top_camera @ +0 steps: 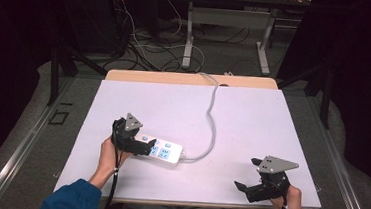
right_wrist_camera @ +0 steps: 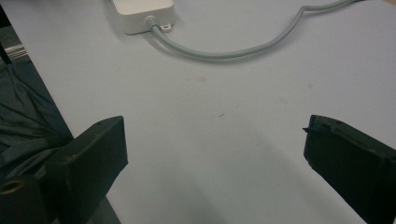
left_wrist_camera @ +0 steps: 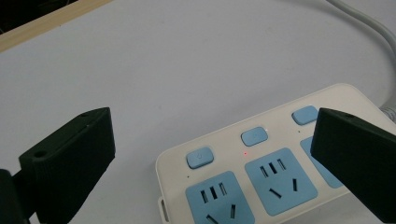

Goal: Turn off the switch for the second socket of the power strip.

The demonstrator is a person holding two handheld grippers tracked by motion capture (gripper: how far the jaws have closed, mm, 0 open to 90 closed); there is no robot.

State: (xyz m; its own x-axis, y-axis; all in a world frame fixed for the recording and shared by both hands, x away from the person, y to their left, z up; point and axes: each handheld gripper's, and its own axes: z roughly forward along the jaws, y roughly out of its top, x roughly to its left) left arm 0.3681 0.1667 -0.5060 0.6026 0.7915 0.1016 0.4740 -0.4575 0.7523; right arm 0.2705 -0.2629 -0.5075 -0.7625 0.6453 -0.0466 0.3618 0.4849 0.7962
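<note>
A white plastic power strip with pale blue sockets and buttons (top_camera: 162,150) lies flat on the white worktop (top_camera: 252,125), left of centre near the front edge. Its grey cable (top_camera: 213,117) curves away towards the far edge. The left tongs (top_camera: 146,146) hover at the strip's left end, jaws spread wide; in the left gripper view one jaw stands over the strip's sockets and the other over bare worktop. The right tongs (top_camera: 247,173) sit well apart at the front right, also spread wide, gripping nothing.
</note>
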